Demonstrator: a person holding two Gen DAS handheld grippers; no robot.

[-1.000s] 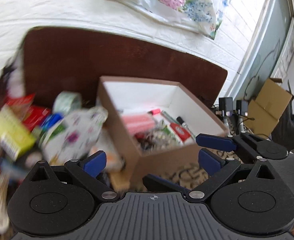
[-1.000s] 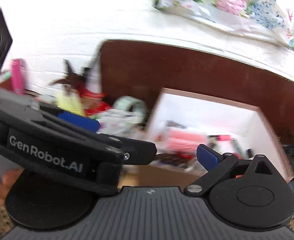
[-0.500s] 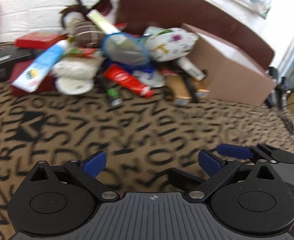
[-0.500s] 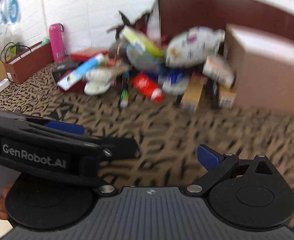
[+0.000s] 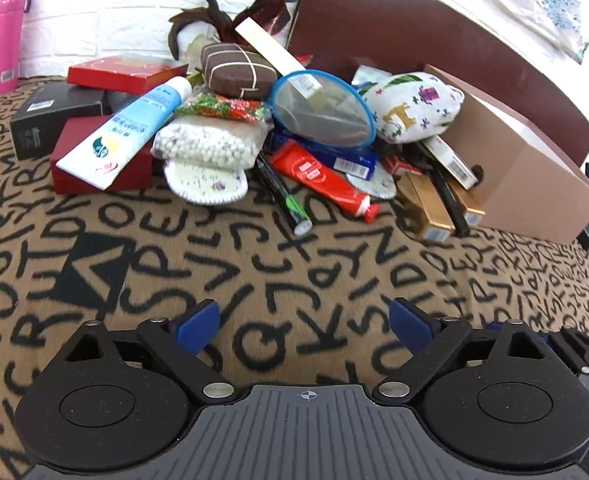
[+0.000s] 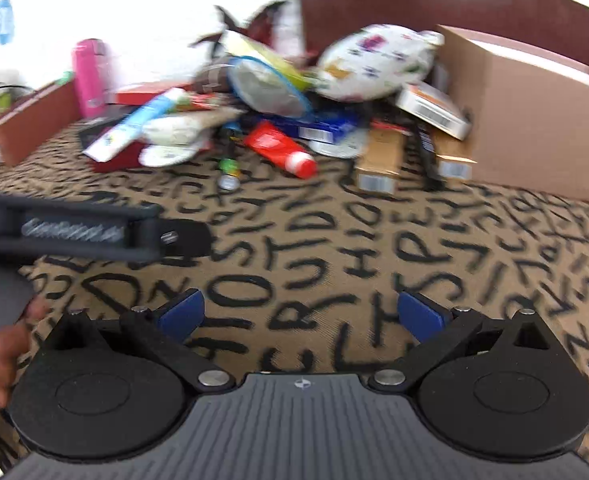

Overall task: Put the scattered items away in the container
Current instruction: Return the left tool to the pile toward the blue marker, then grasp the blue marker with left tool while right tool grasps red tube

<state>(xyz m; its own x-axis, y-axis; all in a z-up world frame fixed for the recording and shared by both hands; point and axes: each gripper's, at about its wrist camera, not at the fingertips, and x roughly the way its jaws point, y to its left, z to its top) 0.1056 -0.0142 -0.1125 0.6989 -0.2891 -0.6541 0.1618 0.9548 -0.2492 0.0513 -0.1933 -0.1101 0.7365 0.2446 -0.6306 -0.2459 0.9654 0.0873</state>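
L tool (image 5: 304, 322) closing on nothing, R tool (image 6: 300, 316) prob. open, bare cloth (image 5: 254, 248) before pile (image 5: 294, 120).

A pile of items (image 5: 254, 128) lies on the cloth (image 5: 294, 264), left of the box (image 5: 526, 176).

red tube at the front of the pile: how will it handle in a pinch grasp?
The red tube looks soft-walled, so it would probably dent or flex when squeezed. Its glossy skin may be slippery. It lies flat with its cap toward the camera on the patterned cloth, so a nudge would likely roll or slide it, not tip it.
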